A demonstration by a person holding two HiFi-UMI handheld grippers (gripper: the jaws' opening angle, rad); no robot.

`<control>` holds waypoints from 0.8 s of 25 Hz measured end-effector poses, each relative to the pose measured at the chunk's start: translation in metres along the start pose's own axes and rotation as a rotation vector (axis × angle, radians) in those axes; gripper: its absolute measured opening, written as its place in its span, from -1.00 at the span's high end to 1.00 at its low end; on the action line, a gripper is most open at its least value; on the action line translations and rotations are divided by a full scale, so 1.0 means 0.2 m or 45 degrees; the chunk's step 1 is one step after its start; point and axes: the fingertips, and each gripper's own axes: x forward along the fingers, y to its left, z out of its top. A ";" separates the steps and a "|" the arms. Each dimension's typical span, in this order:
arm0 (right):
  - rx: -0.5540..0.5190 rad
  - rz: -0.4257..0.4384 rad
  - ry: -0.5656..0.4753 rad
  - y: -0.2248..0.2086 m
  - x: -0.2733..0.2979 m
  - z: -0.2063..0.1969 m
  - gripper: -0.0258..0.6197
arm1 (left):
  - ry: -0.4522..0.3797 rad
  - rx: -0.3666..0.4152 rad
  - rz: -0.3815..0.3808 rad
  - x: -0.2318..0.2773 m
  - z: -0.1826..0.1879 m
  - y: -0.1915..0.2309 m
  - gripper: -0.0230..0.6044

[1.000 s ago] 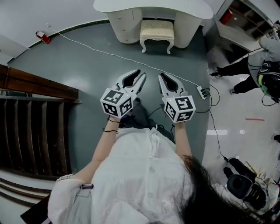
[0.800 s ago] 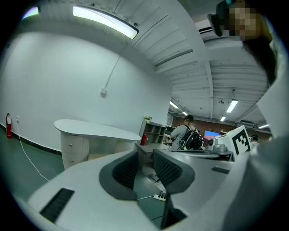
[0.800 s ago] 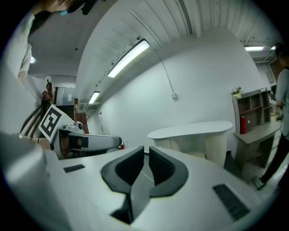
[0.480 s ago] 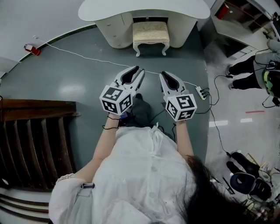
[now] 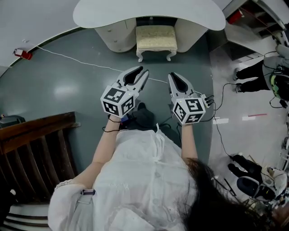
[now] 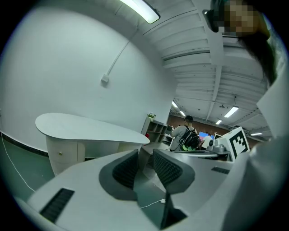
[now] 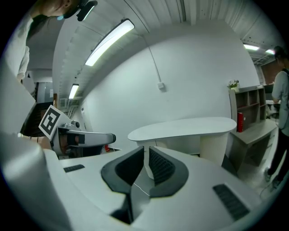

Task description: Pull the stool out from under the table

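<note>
The stool, with a cream cushion and white curved legs, stands part-way under the white curved table at the top of the head view. Both grippers hang side by side in the air over the grey floor, well short of the stool and pointing at it. My left gripper has its jaws a narrow gap apart with nothing between them. My right gripper is shut and empty. The left gripper view shows the table ahead. In the right gripper view the table is also ahead.
A white cable crosses the floor to a power strip by the right gripper. A dark wooden railing is at the left. At the right are a shelf unit, a person and gear on the floor.
The table and stool have come nearer and more centred in the head view as the person stepped forward. Both grippers keep the same pose and jaw spacing.
</note>
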 end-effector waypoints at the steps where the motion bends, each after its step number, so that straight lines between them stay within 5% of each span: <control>1: -0.001 -0.007 0.009 -0.01 0.03 0.00 0.76 | 0.000 -0.009 -0.002 0.01 0.01 0.03 0.57; 12: -0.006 -0.028 0.097 -0.17 0.23 0.01 0.76 | 0.045 -0.055 0.017 0.15 0.00 0.24 0.57; 20: -0.018 0.007 0.174 -0.52 0.49 -0.05 0.76 | 0.099 -0.001 0.113 0.39 -0.02 0.48 0.57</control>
